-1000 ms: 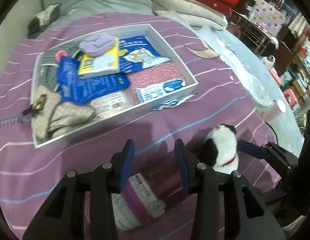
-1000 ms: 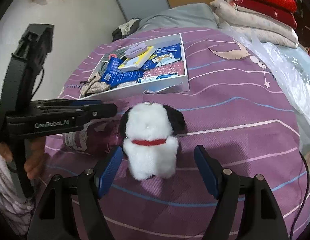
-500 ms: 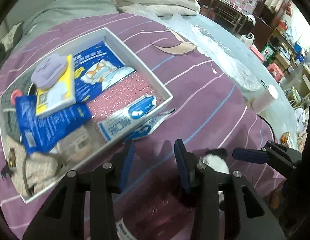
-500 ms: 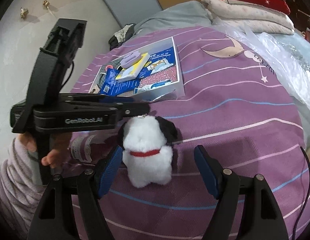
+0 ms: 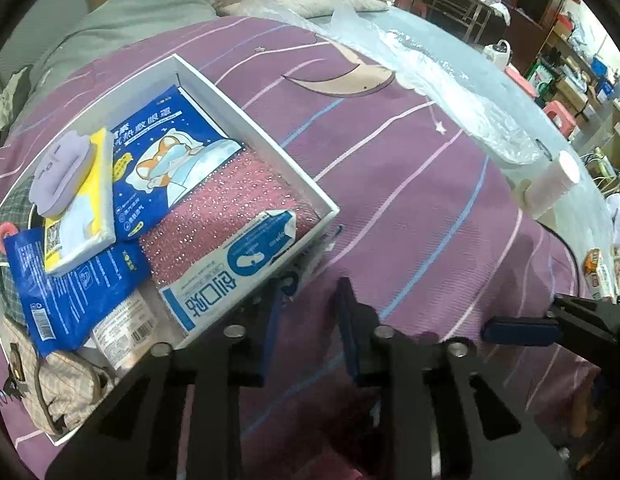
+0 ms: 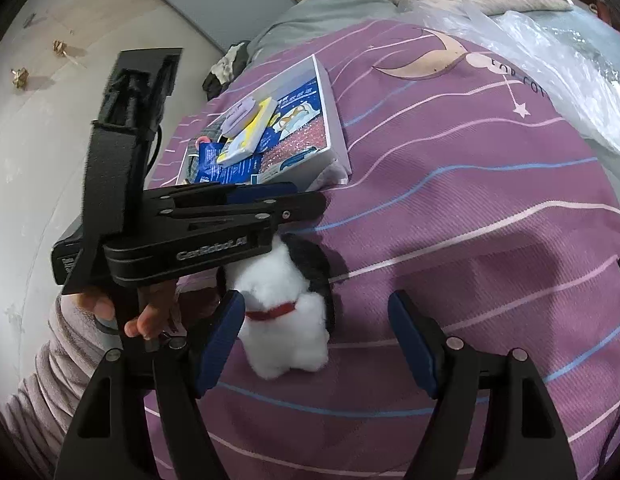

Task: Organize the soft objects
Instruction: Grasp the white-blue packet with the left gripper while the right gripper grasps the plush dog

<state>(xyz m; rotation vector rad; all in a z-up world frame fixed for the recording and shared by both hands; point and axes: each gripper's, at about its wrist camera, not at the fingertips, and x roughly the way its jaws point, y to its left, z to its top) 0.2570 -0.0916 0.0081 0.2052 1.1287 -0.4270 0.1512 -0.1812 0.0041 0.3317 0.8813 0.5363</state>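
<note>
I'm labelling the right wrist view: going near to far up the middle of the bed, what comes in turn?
right gripper → plush dog → left gripper → white tray → grey blanket

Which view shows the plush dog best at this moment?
The right wrist view: the plush dog stands on the purple bedspread between the open pads of the right tool, only its head partly hidden. The left wrist view shows none of it.

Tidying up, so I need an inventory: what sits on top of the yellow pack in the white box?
A lilac pouch lies on the yellow pack; whatever is beneath the pack stays mostly covered.
</note>
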